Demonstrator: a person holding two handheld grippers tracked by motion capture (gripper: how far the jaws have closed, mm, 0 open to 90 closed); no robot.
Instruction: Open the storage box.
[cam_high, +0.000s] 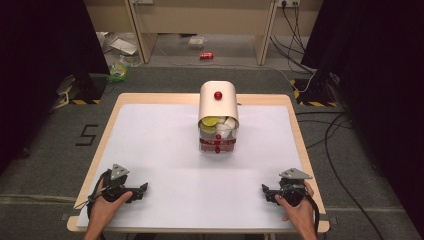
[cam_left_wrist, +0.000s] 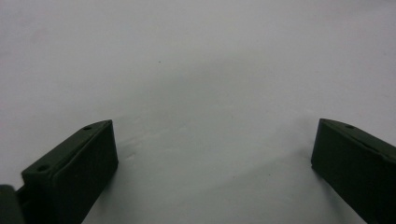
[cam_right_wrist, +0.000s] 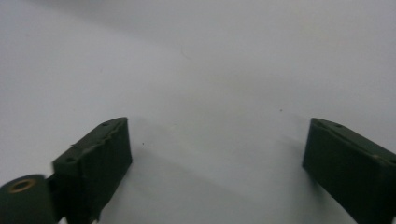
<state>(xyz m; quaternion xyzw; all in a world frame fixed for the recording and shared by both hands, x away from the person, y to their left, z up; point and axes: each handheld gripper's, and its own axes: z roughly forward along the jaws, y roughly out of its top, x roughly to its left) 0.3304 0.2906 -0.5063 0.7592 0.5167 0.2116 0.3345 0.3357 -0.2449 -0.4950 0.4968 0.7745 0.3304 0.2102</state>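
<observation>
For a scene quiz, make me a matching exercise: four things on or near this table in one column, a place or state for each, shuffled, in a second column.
Things:
1. cream box with a red knob
2. left gripper
3. right gripper
4. red can

Places or states:
A. on the floor beyond the table
B. near right corner, jaws open
C. middle of the table, toward the far edge
D. near left corner, jaws open

Pairs: 1-C, 2-D, 3-B, 4-A
</observation>
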